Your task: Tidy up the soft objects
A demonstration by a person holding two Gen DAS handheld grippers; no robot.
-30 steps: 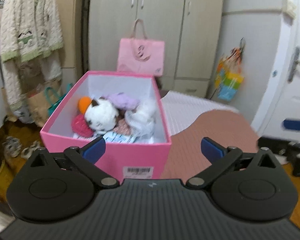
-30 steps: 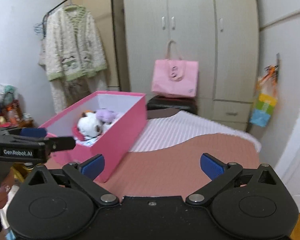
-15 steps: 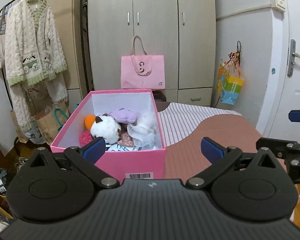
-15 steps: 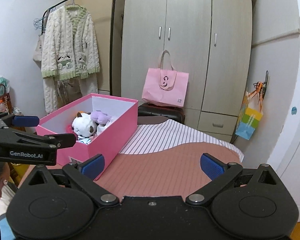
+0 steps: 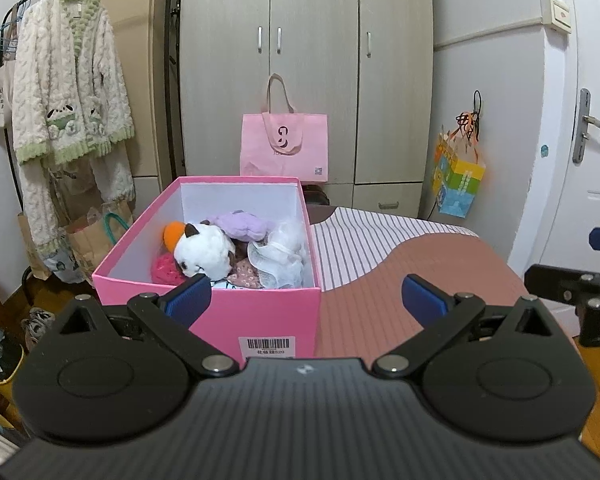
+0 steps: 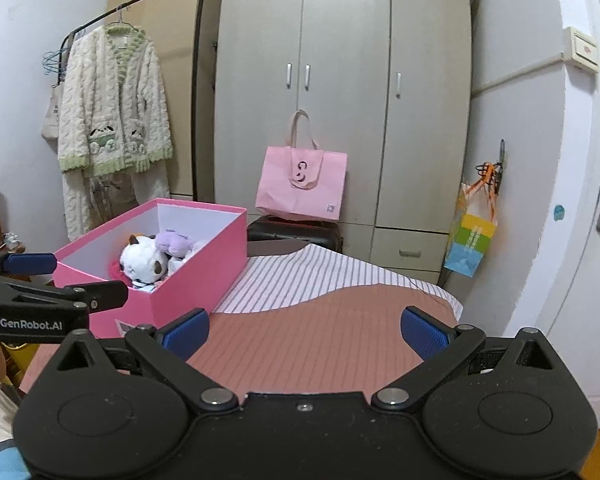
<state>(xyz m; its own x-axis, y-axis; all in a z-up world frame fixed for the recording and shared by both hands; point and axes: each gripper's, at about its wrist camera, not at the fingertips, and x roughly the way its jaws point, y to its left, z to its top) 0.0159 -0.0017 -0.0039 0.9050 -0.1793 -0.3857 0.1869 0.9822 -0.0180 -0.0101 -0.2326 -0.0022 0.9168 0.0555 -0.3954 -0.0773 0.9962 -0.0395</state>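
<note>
A pink box stands on the bed's left side and also shows in the right wrist view. Inside lie a white plush cat, a purple plush, an orange ball, a pink knit piece and white lace fabric. My left gripper is open and empty, raised just before the box's near wall. My right gripper is open and empty above the brown bedcover, right of the box.
A striped sheet covers the bed's far end. A pink tote bag stands before the wardrobe. A knit cardigan hangs on a rack at left. A door is at right. Shoes and bags lie on the floor at left.
Both grippers have risen and tilted up, so more of the wardrobe and walls shows. The box contents have not moved. Both grippers stay open.
</note>
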